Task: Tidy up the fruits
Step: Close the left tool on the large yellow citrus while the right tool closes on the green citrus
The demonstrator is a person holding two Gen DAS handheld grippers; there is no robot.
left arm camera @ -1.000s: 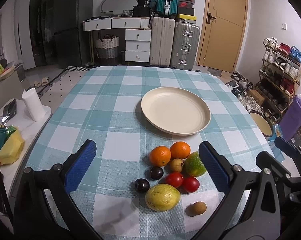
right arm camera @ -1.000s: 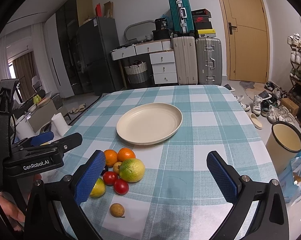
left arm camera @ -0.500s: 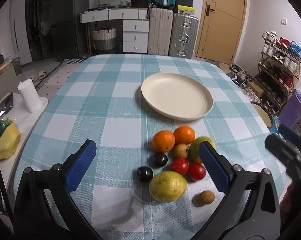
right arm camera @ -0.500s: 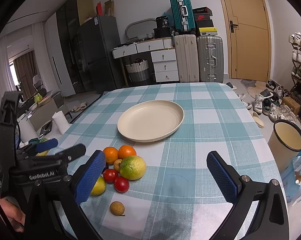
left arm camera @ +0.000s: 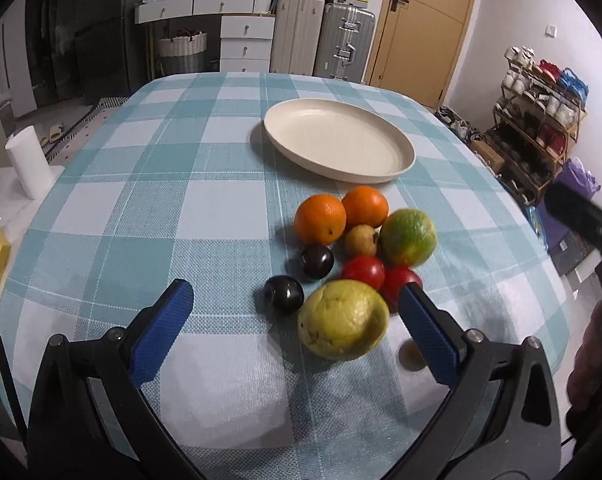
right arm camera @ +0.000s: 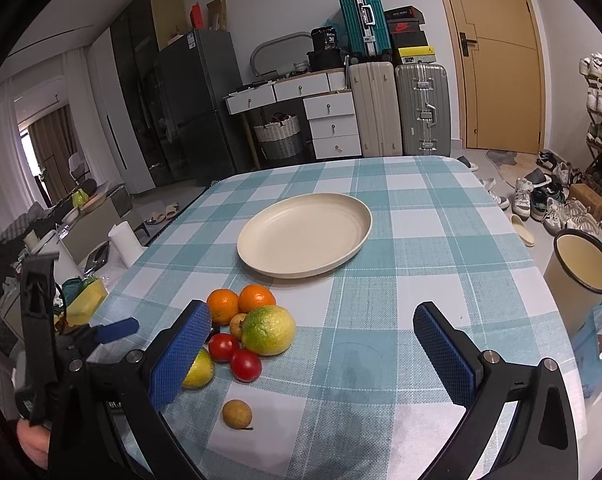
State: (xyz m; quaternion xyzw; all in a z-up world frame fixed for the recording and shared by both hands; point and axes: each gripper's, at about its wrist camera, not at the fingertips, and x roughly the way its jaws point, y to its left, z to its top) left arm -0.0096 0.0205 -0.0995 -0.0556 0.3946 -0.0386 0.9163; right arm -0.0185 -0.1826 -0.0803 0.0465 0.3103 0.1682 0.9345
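Lot: fruit cluster lying on the checked cloth (left arm camera: 141,184), near edge, just short of the empty plate (left arm camera: 339,140).

- Two oranges (left arm camera: 320,219): sitting nearest the plate, touching. Judged firm, moderately heavy; prone to rolling. Hold across the widest part.
- Green citrus (left arm camera: 408,237): resting beside the small pear (left arm camera: 360,240). Probably stiff, with a grippy rind.
- Two tomatoes (left arm camera: 364,272): lying between citrus and guava. Likely soft, smooth-skinned, bruising easily; light squeeze only.
- Two plums (left arm camera: 317,261): glossy, so probably slippery.
- Guava (left arm camera: 344,319): largest item, likely heaviest; needing a wide grasp at mid-body.
- Brown fruit (right arm camera: 237,413): sitting apart, nearest the edge; small, light.

Left gripper (left arm camera: 297,320): hovering over the guava, fingers spread wide, holding nothing.
Right gripper (right arm camera: 313,344): waiting beside the cluster, likewise spread, empty.

Writing: "36" showing on a black box (right arm camera: 328,39) in the background; the box lettering elsewhere is too small to read.
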